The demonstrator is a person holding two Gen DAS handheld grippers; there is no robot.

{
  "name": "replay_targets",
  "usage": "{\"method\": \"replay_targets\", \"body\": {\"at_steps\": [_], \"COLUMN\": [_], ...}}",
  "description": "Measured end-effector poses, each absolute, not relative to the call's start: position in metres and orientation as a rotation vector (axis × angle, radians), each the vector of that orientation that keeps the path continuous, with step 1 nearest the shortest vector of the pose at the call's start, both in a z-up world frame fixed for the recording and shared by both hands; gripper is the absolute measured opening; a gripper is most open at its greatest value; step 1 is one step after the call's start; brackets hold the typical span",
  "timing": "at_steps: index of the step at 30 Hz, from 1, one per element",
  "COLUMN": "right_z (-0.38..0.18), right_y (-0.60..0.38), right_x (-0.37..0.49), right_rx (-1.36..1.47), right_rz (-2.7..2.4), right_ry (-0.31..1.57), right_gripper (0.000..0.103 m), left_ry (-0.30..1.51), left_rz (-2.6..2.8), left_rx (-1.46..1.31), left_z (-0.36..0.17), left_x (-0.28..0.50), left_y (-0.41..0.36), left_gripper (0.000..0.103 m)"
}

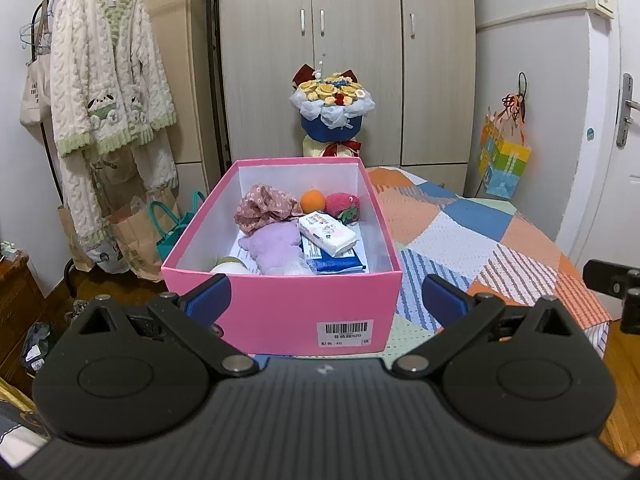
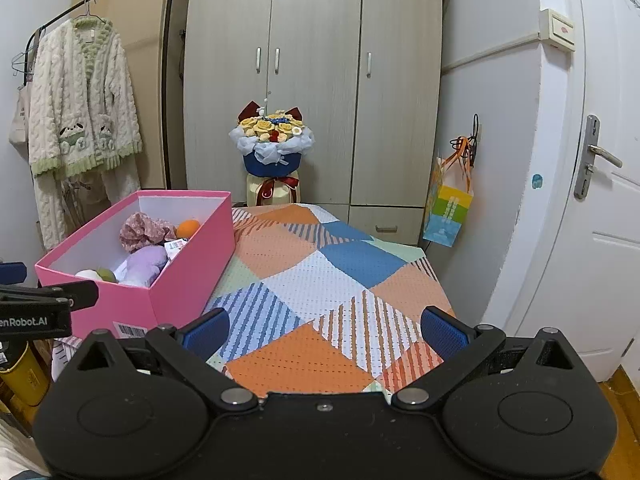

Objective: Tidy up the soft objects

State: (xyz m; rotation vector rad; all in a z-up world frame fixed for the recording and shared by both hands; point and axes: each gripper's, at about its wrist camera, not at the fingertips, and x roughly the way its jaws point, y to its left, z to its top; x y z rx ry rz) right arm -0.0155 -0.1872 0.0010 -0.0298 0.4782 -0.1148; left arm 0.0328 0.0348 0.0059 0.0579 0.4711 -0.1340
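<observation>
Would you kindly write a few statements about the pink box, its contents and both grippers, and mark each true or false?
1. The pink box has no lid on. True.
2. The left gripper is shut on the purple plush toy. False: its fingers are spread wide and hold nothing; the toy lies in the box.
3. An orange ball sits beside the red strawberry plush at the box's far end. True.
4. The right gripper is inside the box. False: it is over the patchwork cover, open and empty.
5. The white tissue pack lies on the cover. False: it is in the box.
</observation>
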Motion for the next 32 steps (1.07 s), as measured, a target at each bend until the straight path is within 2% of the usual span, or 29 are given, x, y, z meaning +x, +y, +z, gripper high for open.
{"method": "replay_targets", "body": {"at_steps": [32], "right_z": [0.0013], "right_y": [-0.1844], "right_x": [-0.0231], "right_rx": [-0.021], "right_rz": [-0.088], "right_ry": [0.473], "right_gripper": [0.103], "left_ry": [0.435], "left_rz": [-0.115], "left_rx": [0.072], "left_z": [0.0081], "left_x": [0.0230], "left_y": [0.0354], "left_gripper": [0.103]}}
